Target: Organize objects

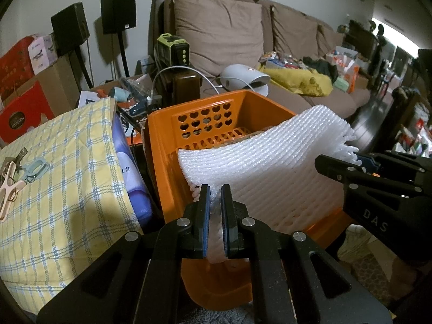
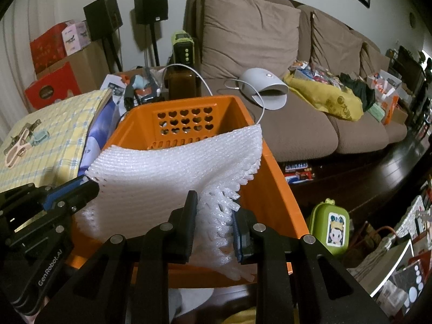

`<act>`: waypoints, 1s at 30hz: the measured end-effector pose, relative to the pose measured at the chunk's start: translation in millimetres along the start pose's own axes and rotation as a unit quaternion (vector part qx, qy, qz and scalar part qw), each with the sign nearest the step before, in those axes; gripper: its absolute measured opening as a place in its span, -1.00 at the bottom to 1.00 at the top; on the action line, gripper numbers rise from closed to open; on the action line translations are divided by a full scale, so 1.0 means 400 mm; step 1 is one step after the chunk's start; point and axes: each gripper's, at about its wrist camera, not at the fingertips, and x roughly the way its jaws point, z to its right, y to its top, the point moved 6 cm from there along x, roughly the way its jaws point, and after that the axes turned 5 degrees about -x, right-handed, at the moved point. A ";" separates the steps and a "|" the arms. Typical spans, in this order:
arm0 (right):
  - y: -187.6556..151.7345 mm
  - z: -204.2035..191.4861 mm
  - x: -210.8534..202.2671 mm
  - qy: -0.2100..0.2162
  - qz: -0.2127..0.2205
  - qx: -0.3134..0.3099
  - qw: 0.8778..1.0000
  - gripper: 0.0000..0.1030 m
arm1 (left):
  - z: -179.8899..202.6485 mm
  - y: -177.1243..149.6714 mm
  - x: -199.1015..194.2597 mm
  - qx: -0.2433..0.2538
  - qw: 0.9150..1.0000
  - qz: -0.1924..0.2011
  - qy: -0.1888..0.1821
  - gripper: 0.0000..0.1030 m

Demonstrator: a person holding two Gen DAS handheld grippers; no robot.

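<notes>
A white foam net sheet (image 1: 264, 159) hangs spread over an orange plastic basket (image 1: 167, 162) with heart-shaped holes. My left gripper (image 1: 216, 191) is shut on the sheet's near left edge, the foam bunched between its blue pads. In the same view my right gripper (image 1: 351, 159) comes in from the right and pinches the sheet's fringed right corner. In the right wrist view the right gripper (image 2: 213, 208) is shut on a bunched fold of the foam sheet (image 2: 167, 172) above the basket (image 2: 270, 205), and the left gripper (image 2: 89, 186) holds the sheet's left edge.
A yellow checked cloth (image 1: 62, 194) with clothes pegs (image 1: 13, 181) lies left of the basket. Behind stand a brown sofa (image 1: 221, 35) loaded with clutter, speakers (image 1: 118, 13) and cardboard boxes (image 1: 24, 105). A green case (image 2: 329, 226) sits on the floor to the right.
</notes>
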 end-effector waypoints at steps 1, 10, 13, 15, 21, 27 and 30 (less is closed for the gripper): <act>-0.001 0.000 0.001 0.001 -0.001 0.000 1.000 -0.57 | 0.000 -0.002 0.002 0.000 1.000 -0.001 0.000 -0.86; -0.007 0.000 0.007 0.001 -0.006 -0.001 1.000 -0.57 | -0.002 -0.004 0.005 0.001 1.000 -0.002 0.001 -0.86; -0.009 -0.001 0.009 0.001 -0.008 -0.001 1.000 -0.57 | -0.002 -0.005 0.008 0.003 1.000 -0.002 0.002 -0.86; -0.010 -0.001 0.010 0.001 -0.009 -0.002 1.000 -0.57 | -0.003 -0.007 0.010 0.003 1.000 -0.003 0.003 -0.86; -0.011 -0.001 0.010 0.003 -0.012 -0.002 1.000 -0.57 | -0.005 -0.007 0.013 0.005 1.000 -0.005 0.003 -0.86; -0.014 -0.001 0.015 0.004 -0.017 -0.004 1.000 -0.57 | -0.006 -0.011 0.014 0.005 1.000 -0.005 0.003 -0.86; -0.015 -0.002 0.018 0.005 -0.020 -0.004 1.000 -0.57 | -0.004 -0.009 0.014 0.005 1.000 -0.006 0.003 -0.86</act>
